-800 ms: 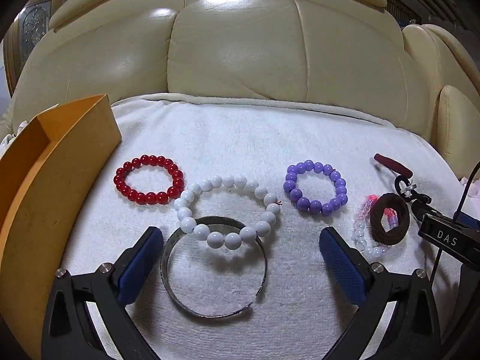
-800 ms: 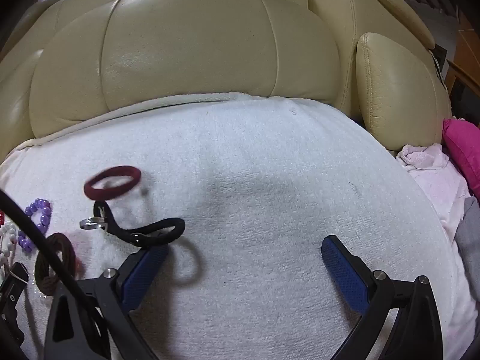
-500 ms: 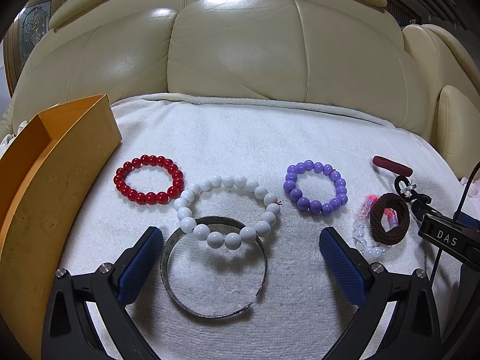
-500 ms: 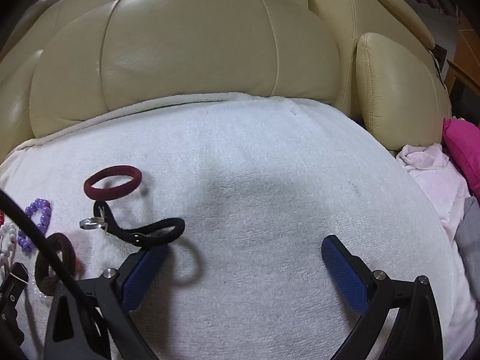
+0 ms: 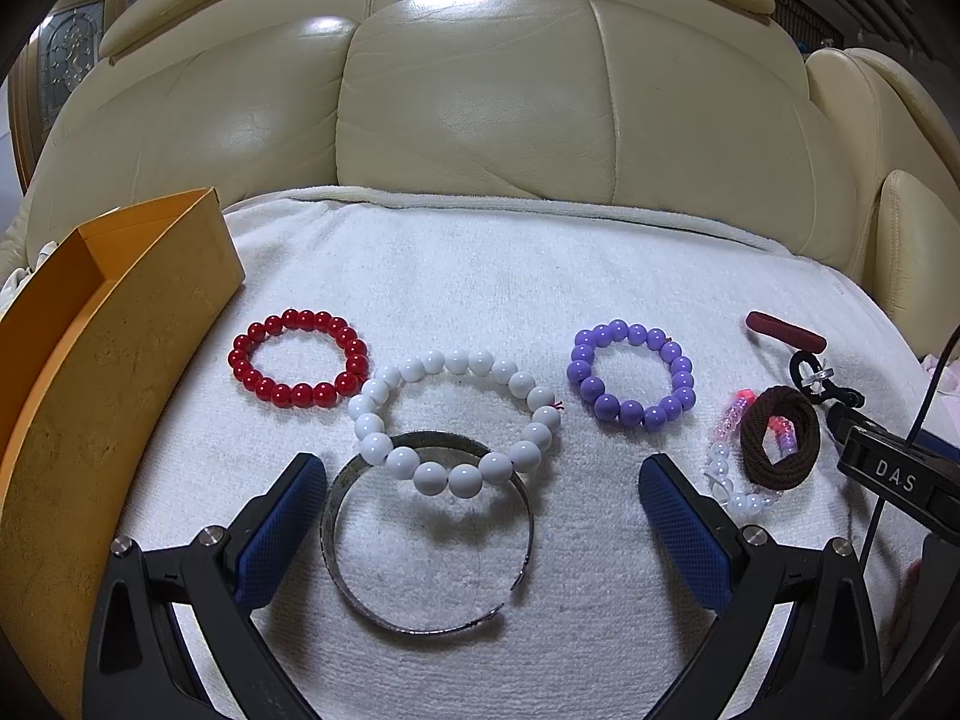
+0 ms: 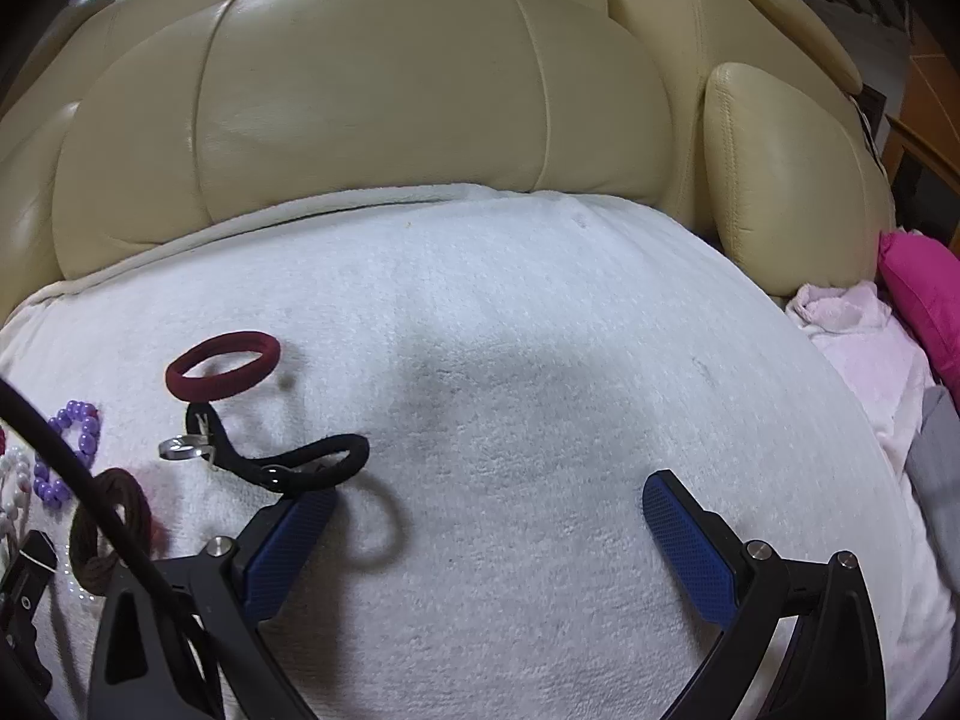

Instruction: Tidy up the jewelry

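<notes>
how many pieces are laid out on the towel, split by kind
Opaque bead bracelets: 3, red, white, purple
Clear bead bracelet: 1
Metal bangle: 1
Hair ties: 3, maroon, black with a metal ring, brown
Total: 8

The towel (image 5: 480, 276) is white, rough terry cloth; the sofa (image 5: 468, 108) is glossy cream leather. The red beads (image 5: 298, 358), white beads (image 5: 458, 423) and purple beads (image 5: 631, 373) shine smooth. The bangle (image 5: 427, 540) is dull metal, the box (image 5: 114, 360) matt card, the pads (image 5: 681, 531) textured blue.
</notes>
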Demonstrator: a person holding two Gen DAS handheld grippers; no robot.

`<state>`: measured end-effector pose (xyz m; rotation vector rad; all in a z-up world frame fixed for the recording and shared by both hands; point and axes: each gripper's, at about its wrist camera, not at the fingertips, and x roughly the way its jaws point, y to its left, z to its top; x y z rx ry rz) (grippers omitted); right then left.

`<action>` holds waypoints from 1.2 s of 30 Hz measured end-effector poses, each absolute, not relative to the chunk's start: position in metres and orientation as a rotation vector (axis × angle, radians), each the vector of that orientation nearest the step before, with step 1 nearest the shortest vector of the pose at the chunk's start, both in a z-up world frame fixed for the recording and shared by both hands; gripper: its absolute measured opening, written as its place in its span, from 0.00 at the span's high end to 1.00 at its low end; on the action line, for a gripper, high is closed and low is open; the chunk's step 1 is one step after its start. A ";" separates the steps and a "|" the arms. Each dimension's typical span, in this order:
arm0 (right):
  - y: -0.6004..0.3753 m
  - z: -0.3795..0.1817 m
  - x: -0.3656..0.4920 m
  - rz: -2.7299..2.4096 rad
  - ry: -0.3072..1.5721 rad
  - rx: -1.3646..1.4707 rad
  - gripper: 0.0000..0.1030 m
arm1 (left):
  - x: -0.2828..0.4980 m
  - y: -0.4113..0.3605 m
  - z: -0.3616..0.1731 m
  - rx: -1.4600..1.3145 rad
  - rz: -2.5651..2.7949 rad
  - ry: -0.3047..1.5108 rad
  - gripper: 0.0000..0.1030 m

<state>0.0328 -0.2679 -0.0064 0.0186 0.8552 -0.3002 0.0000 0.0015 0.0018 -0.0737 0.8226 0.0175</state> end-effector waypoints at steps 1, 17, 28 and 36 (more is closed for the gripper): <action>-0.267 -0.005 0.029 -0.310 0.858 0.026 0.00 | -0.003 0.002 0.004 -0.074 0.012 0.848 0.00; -0.289 0.041 -0.016 -0.017 0.998 0.086 0.00 | -0.058 -0.002 0.092 0.094 0.176 0.726 0.00; -0.272 0.138 -0.125 0.117 0.562 0.167 0.00 | -0.134 0.049 0.133 0.026 0.292 0.588 0.00; -0.215 0.107 -0.105 0.202 0.696 0.062 0.00 | -0.128 0.050 0.129 0.085 0.281 0.591 0.00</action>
